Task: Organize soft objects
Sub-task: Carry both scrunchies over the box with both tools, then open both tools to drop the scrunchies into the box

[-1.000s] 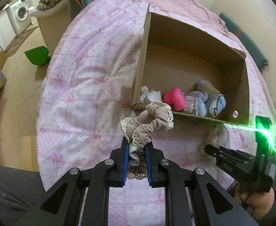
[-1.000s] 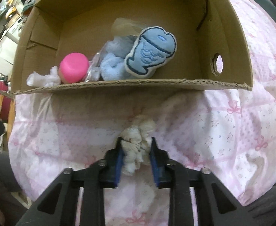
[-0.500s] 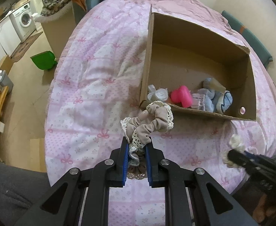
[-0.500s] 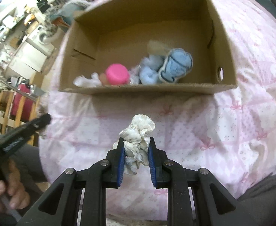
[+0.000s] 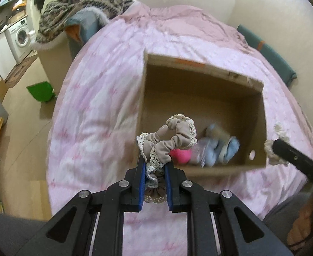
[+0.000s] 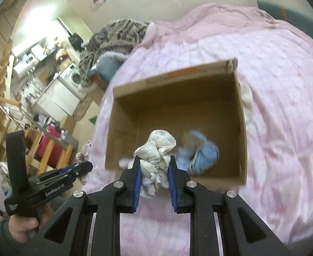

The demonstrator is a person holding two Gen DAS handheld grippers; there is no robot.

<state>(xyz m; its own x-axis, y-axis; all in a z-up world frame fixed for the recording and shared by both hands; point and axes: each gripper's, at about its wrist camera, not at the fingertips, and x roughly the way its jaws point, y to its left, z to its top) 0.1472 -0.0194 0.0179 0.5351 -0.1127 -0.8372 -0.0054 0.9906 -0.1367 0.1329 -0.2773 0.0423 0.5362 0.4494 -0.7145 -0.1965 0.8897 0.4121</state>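
Cardboard box sits open-topped on the bed, near its front edge. Soft toys lie in the box along the near wall, toward 5 o'clock of its floor; a ball at 9 o'clock of them (touching or not, cannot tell).

Lace-edged scrunchie in the left gripper, over the box's near wall. Frilled scrunchie in the right gripper, likewise over the near wall.

Heaped blanket beyond the bed at 11 o'clock; washing machine at 10.

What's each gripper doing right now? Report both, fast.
Left gripper: closed on the beige lace-trimmed scrunchie.
Right gripper: closed on the white frilly scrunchie.
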